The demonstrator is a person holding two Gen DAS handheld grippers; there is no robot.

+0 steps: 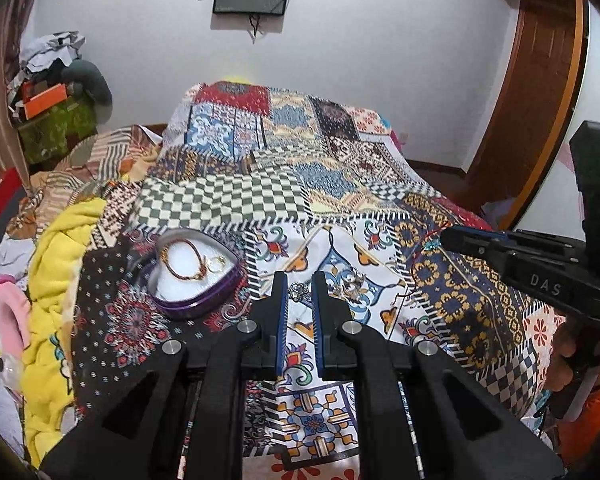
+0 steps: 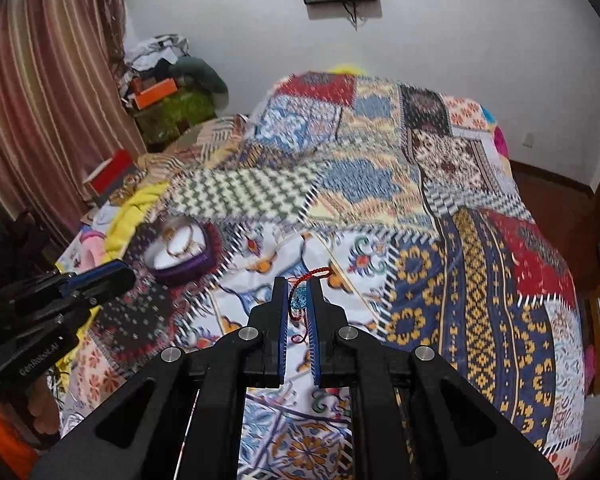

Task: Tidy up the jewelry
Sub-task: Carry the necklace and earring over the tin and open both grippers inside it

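Currently my right gripper (image 2: 298, 300) is clenched on a red cord charm (image 2: 300, 296), teal bead between the pads, long axis running 12 to 6, loop end at 12. Heart-shaped tin (image 2: 180, 256) sits at 10 o'clock. Next: carry and drop it in. Left gripper (image 1: 300, 292) brackets a silver piece (image 1: 299, 291); grasp unclear.

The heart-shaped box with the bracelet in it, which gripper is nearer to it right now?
Left. The left gripper sits just right of the heart-shaped box, over a small silver piece. The right gripper is farther to the right, closed on a red cord charm.
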